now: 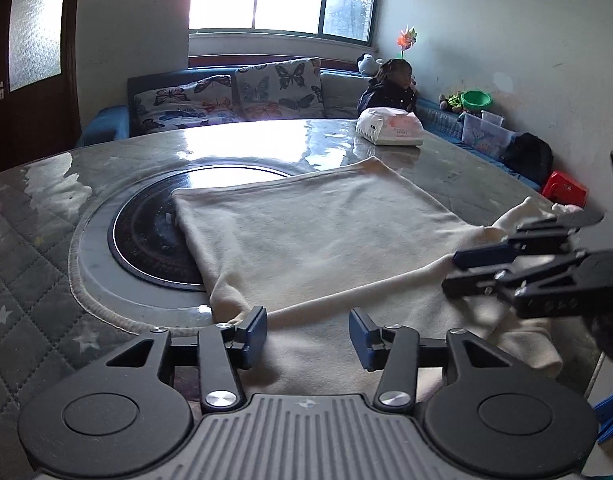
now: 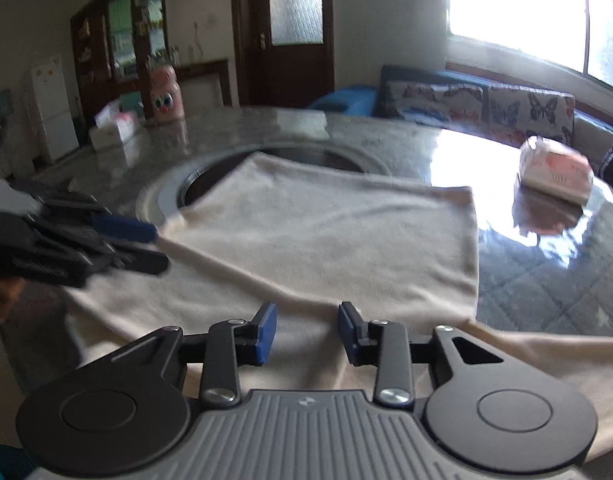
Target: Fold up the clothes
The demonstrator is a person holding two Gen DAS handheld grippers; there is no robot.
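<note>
Right wrist view is motion-blurred: left gripper [image 2: 146, 248] smeared, jaw gap unreadable there. Print on the white-and-pink tissue pack [image 2: 554, 174] illegible. Cream knit garment [image 1: 326, 232] near hem hidden under both gripper bodies; one sleeve end drops off the table edge. It covers part of the round black inset cooktop [image 1: 146, 232]. Blue object [image 1: 610, 416] cut by the frame edge, unidentifiable.

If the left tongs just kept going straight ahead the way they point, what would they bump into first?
Most likely the cream garment spread on the table. The left tongs stand open just above its near edge, pointing across the cloth. Depth is hard to judge, so they might skim over it.
</note>
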